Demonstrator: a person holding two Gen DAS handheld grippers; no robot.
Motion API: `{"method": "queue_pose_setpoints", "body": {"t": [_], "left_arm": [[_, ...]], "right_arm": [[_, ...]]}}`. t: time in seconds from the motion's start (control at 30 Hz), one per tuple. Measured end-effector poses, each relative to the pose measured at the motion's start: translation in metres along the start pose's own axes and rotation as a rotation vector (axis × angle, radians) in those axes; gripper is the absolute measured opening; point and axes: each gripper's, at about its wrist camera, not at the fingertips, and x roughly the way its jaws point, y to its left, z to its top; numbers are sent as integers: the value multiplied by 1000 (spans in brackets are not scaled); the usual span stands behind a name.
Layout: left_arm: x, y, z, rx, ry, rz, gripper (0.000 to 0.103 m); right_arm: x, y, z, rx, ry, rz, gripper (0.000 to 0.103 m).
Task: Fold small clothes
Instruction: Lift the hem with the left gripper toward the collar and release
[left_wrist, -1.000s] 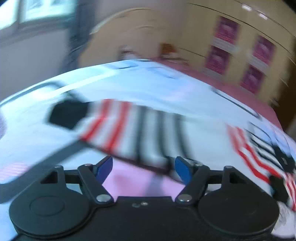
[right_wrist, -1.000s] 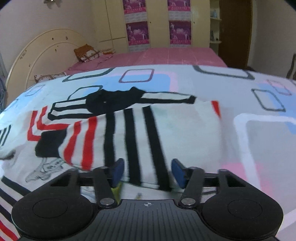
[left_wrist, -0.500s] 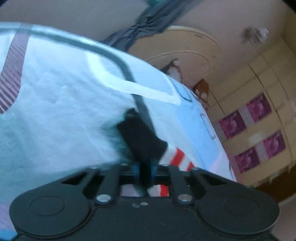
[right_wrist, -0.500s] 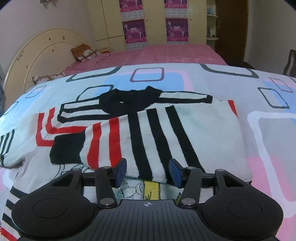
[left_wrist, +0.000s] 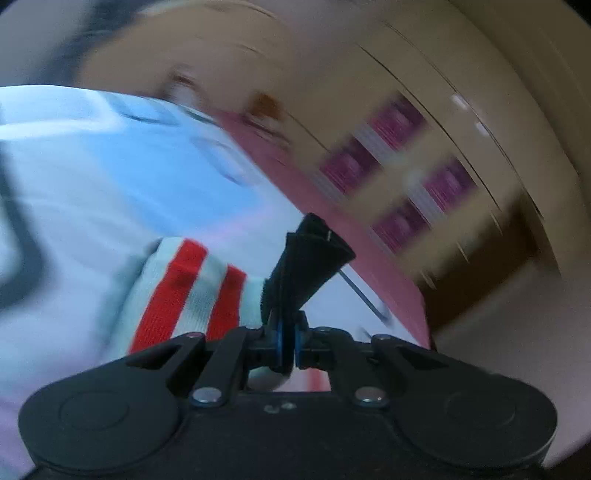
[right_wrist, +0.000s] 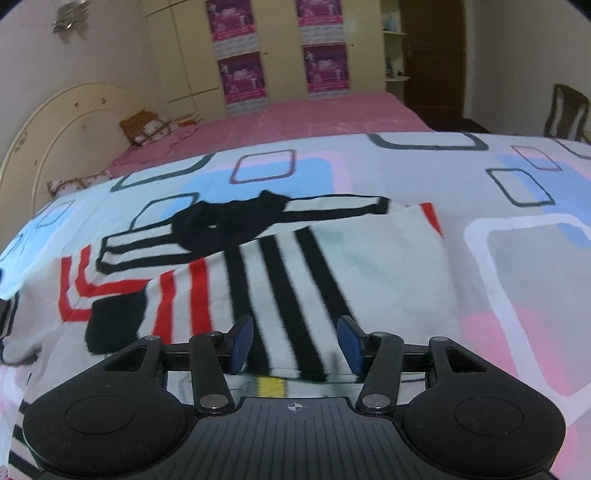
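Bedroom, blurred, tilted: patterned bedsheet (left_wrist: 110, 177) fills left wrist view. Left gripper (left_wrist: 287, 343) pinched tight on black cuff (left_wrist: 306, 269) of red-striped sleeve (left_wrist: 188, 291), lifted off sheet.

Right wrist view: sweater (right_wrist: 295, 266) lies folded on sheet, collar far side. Right gripper (right_wrist: 295, 345) spread wide over its near hem, holding nothing.

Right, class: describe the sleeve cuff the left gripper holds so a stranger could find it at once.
Start at the patterned bedspread, then the striped sweater lying on it. Its red-and-white sleeve ends in a solid black cuff, pinched in the left gripper; no other band is plain black.
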Motion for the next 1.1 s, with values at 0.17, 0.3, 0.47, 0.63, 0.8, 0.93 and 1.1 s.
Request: {"method": "queue_pose_setpoints", "body": {"t": [0.17, 0.3, 0.47, 0.63, 0.8, 0.93, 1.1], "left_arm": [[31, -85, -58, 225, 138, -55, 6], [49, -135, -98, 368, 208, -75, 6], [67, -178, -144, 492, 301, -119, 6], [81, -210, -185, 610, 364, -110, 6], [96, -222, -218, 695, 424, -114, 52], [85, -233, -236, 727, 439, -258, 83], [53, -215, -221, 703, 351, -224, 79]], "right_arm": [[0, -19, 6, 46, -15, 5, 51], [-6, -36, 7, 75, -26, 18, 51], [-16, -66, 7, 118, -30, 21, 51], [-31, -96, 5, 159, -43, 6, 51], [-44, -122, -2, 213, -37, 34, 52], [-49, -130, -3, 244, -39, 57, 52], [-38, -126, 3, 291, -30, 136, 52]]}}
